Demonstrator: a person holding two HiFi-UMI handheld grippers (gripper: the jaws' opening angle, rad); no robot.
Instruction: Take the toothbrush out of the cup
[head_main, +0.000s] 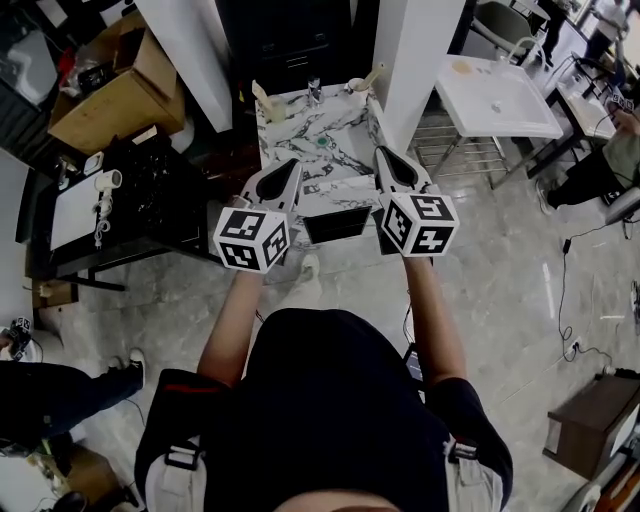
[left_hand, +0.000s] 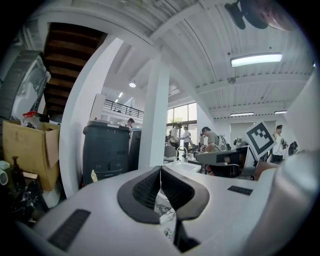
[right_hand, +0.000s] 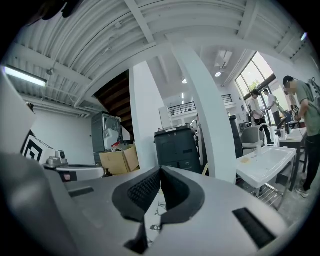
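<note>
A small marble-patterned table (head_main: 300, 150) stands in front of me in the head view. At its back edge is a small upright thing (head_main: 315, 90), too small to tell as cup or toothbrush. A little teal item (head_main: 322, 142) lies mid-table. My left gripper (head_main: 291, 165) hangs over the table's near left part and my right gripper (head_main: 384, 154) over its near right edge. In the left gripper view the left gripper (left_hand: 160, 169) has its jaws together with nothing between them. The right gripper (right_hand: 160, 170) in its own view is likewise shut and empty.
A white pillar (head_main: 425, 60) rises right of the marble table, with a white table (head_main: 500, 100) beyond. A cardboard box (head_main: 120, 85) and a black bench (head_main: 110, 210) with tools stand left. A dark bin (left_hand: 105, 150) is behind. A dark flat panel (head_main: 335, 225) lies at the near edge.
</note>
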